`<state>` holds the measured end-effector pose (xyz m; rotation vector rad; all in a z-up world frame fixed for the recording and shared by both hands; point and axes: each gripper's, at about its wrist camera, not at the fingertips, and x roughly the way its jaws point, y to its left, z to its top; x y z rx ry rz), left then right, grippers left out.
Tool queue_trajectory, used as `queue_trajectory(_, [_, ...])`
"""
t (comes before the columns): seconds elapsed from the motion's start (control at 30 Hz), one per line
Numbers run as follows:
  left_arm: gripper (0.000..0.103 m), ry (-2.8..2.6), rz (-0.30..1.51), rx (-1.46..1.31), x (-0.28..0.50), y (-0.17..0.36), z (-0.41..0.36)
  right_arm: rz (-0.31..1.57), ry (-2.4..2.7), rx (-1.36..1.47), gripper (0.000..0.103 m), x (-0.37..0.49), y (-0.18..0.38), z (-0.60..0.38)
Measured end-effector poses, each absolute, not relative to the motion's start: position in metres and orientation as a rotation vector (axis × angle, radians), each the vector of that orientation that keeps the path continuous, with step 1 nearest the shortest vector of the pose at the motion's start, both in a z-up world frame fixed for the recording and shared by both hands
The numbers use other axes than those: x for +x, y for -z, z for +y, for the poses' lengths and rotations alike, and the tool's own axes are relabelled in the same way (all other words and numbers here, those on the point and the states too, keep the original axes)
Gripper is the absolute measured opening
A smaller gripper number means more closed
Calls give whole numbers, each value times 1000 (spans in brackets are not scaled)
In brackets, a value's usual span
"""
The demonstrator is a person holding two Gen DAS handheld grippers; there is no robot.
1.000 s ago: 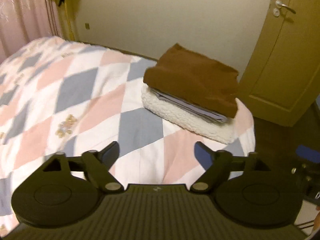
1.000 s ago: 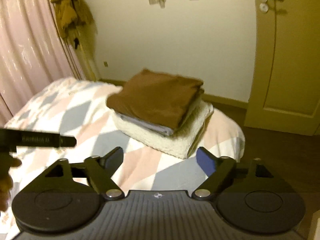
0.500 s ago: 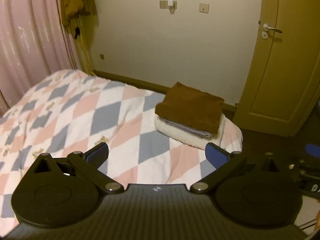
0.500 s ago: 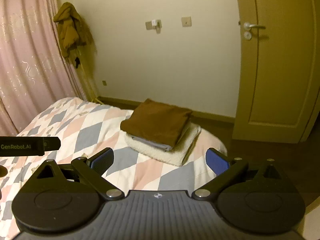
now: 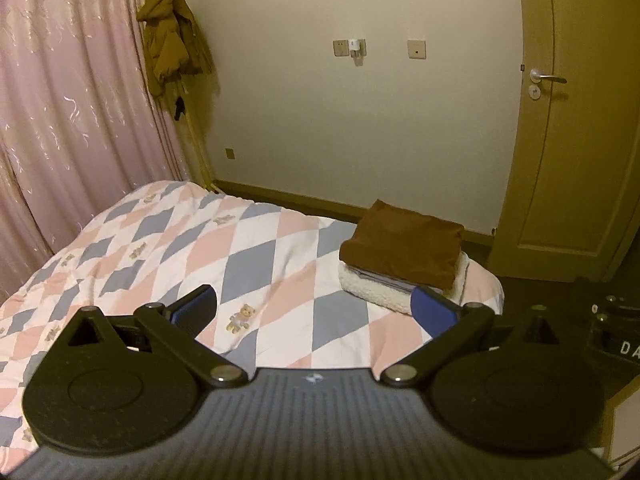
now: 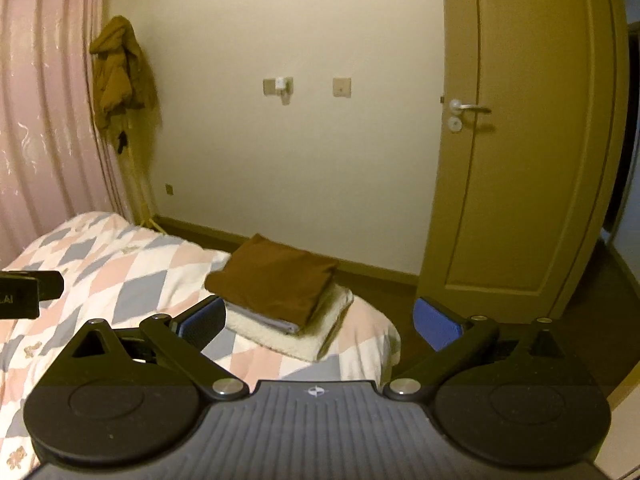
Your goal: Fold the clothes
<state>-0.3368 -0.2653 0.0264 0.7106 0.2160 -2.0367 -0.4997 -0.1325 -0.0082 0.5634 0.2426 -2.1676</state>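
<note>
Folded brown cloth garment point(image 5: 402, 246) tops a stack over a grey folded piece point(image 6: 260, 318) and a cream fleecy blanket point(image 5: 372, 292), at the far right corner of the diamond-patterned bed point(image 5: 240, 248). Left tongs point(image 5: 314, 310) and right tongs point(image 6: 318, 322) both gape wide, empty, held well short of the stack.

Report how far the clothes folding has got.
Done: a folded brown garment lies squarely on a folded grey item and a folded white fleece blanket, stacked at the corner of the diamond-patterned quilt. In hand: nothing; the left hand-held gripper and right hand-held gripper are both open and empty, off the stack. Left: no unfolded clothing shows on the bed; a brown jacket hangs by the curtain.
</note>
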Motion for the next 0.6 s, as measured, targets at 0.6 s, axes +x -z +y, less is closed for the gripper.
queue_trajectory(0.6, [102,2020,378,854,-355,2,-290,335,2065,740,103,-521,21,-172])
